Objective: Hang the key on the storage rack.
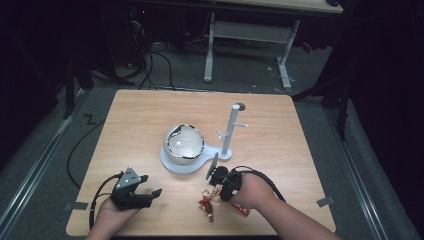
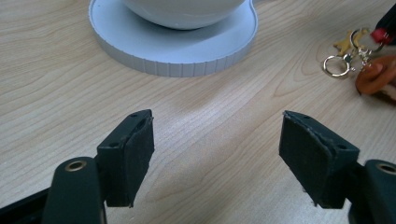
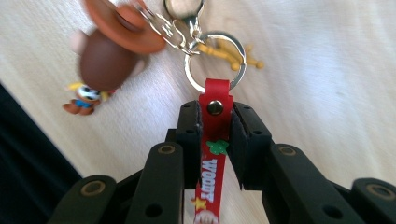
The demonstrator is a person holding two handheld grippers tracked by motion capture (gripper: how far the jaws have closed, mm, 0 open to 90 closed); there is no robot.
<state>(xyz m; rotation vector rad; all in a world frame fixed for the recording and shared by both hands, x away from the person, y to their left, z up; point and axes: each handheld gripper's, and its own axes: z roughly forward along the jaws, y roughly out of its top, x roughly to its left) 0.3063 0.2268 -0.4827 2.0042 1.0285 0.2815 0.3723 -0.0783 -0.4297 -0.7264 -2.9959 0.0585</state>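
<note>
A keychain lies near the table's front edge: a cowboy figure with a brown hat (image 3: 109, 46), a silver key ring (image 3: 215, 60), a gold charm (image 3: 231, 53) and a red strap (image 3: 215, 135) printed with letters. My right gripper (image 3: 215, 112) is shut on the red strap just below its rivet. In the high view that gripper (image 1: 218, 184) points toward the person, with the figure (image 1: 206, 202) on the wood beside it. My left gripper (image 1: 151, 185) rests at the front left, jaws wide open (image 2: 217, 140) with nothing between them. From there the keychain (image 2: 355, 56) lies off to the right.
A white bowl (image 1: 184, 141) sits on a round pale base (image 1: 172, 164) at the table's middle; the base's ribbed rim (image 2: 173, 65) lies ahead of the left gripper. A white post with pegs (image 1: 231, 127) rises from the base's right side. A desk frame (image 1: 245, 35) stands beyond.
</note>
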